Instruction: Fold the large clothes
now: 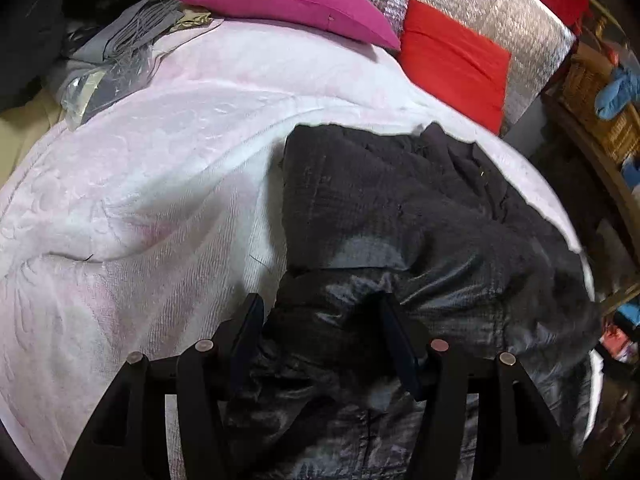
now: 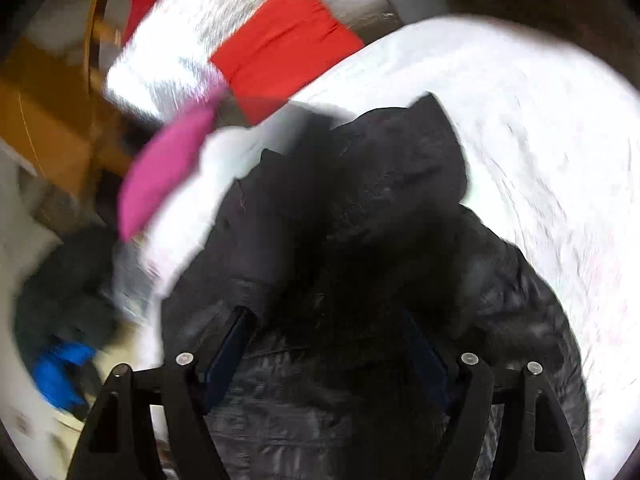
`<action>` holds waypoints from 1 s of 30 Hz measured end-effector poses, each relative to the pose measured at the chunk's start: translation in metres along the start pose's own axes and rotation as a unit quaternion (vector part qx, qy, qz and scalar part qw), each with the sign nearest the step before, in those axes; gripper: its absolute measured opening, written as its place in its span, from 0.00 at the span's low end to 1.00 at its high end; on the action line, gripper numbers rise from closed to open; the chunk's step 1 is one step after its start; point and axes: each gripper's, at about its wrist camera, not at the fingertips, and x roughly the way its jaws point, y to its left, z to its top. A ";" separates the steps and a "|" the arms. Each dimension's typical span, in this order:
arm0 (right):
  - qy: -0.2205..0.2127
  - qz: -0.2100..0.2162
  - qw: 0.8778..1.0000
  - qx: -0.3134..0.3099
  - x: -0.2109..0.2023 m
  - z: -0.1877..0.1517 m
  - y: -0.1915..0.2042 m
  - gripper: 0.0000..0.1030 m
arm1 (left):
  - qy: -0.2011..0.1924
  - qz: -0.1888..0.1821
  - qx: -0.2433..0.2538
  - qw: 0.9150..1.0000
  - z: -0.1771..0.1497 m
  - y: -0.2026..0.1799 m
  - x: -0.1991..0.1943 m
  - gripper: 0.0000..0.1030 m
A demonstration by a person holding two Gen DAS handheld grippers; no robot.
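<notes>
Left of jacket (image 1: 400,208), bare blanket (image 1: 140,184)

Both wrist cameras look down along their fingers, close above a black jacket (image 1: 400,208) on a white blanket (image 1: 160,184). Both views share the jacket, blanket, magenta pillow (image 1: 288,0) and red cushion (image 1: 452,60). The right view is motion-blurred.
</notes>
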 end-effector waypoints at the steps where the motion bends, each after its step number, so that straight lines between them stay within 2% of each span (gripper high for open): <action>1: 0.000 0.019 1.000 0.016 -0.002 0.003 -0.008 0.78 | -0.006 -0.003 -0.004 1.000 0.002 0.002 -0.004 0.59; 3: 0.000 0.041 0.998 0.042 0.000 0.011 -0.019 0.78 | -0.028 -0.006 -0.005 1.000 0.005 0.006 -0.014 0.59; 5: 0.004 0.047 0.997 0.060 0.011 0.019 -0.027 0.78 | -0.045 0.000 0.002 0.999 0.007 0.006 -0.019 0.59; 7: 0.021 0.039 0.997 0.067 0.025 0.023 -0.032 0.78 | -0.047 0.011 0.011 0.999 0.006 0.006 -0.017 0.59; 8: 0.024 0.037 0.997 0.069 0.030 0.023 -0.031 0.75 | -0.041 0.019 0.020 0.999 0.005 0.004 -0.012 0.59; 9: 0.025 0.035 0.997 0.067 0.031 0.023 -0.031 0.68 | -0.031 0.034 0.034 0.998 0.003 0.000 -0.006 0.59; 11: 0.033 0.015 0.998 0.048 0.033 0.023 -0.019 0.25 | -0.022 0.059 0.057 0.996 0.001 -0.007 0.004 0.59; 14: -0.004 -0.005 1.000 -0.004 0.024 0.025 0.001 0.18 | -0.025 0.074 0.077 0.994 -0.001 -0.014 0.008 0.59; 18: -0.070 -0.040 0.994 -0.070 0.015 0.029 0.019 0.18 | -0.028 0.079 0.088 0.993 -0.004 -0.019 0.009 0.60; 22: -0.036 -0.091 0.993 -0.073 0.051 0.031 -0.003 0.18 | -0.036 0.106 0.106 0.988 -0.008 -0.026 0.009 0.67; 25: -0.037 -0.082 0.994 -0.067 0.046 0.034 -0.003 0.19 | -0.043 0.116 0.106 0.987 -0.008 -0.030 0.006 0.67; 28: -0.048 -0.052 0.996 -0.053 0.022 0.037 0.000 0.22 | -0.060 0.127 0.107 0.984 -0.010 -0.036 -0.001 0.67; 30: -0.062 -0.048 0.996 -0.049 0.008 0.036 -0.002 0.38 | -0.075 0.131 0.114 0.982 -0.011 -0.043 -0.008 0.67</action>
